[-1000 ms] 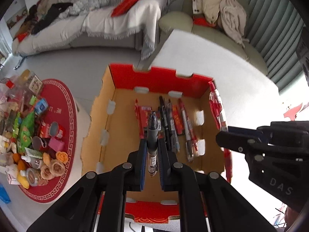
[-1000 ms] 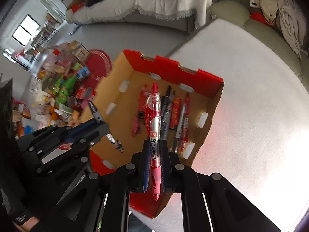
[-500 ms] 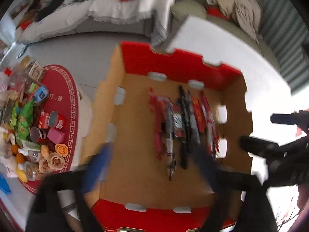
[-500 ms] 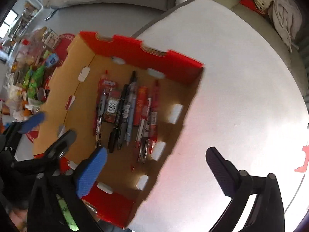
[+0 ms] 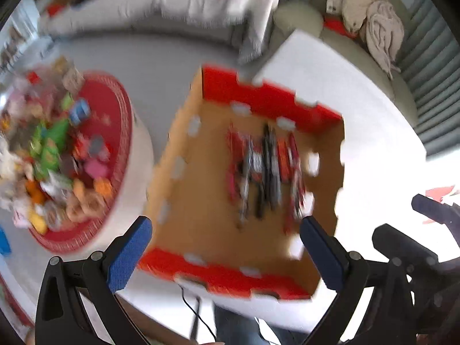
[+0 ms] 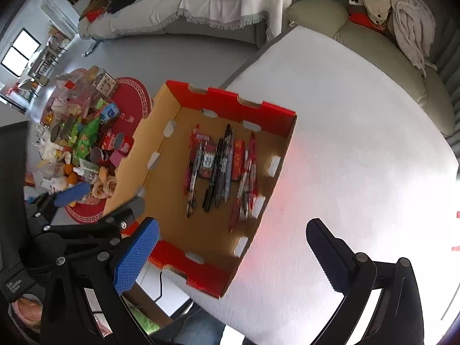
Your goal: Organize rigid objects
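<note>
An open cardboard box (image 6: pixel 230 100) with red rims stands at the left edge of a white table (image 6: pixel 359 143). Several pens (image 6: pixel 221 169), red and black, lie side by side on its floor. My right gripper (image 6: pixel 233 256) hangs above the box's near right corner, open and with nothing between its fingers. My left gripper (image 5: pixel 225 256) is also open and empty over the box's near side. The left wrist view is blurred, but the box (image 5: pixel 258 97) and the pens (image 5: pixel 267 172) still show. The right gripper (image 5: pixel 406 220) shows there at the right edge.
Left of the box, a round low table with a red mat (image 6: pixel 132 106) is crowded with snacks and small items. A sofa (image 6: pixel 201 8) and an armchair heaped with clothes (image 6: pixel 388 14) stand behind. A person's legs in jeans (image 6: pixel 195 327) show below the table edge.
Both grippers went from shut to wide open. The black pen left the left gripper and the red pen left the right one. Both grippers have drawn back from the box.
</note>
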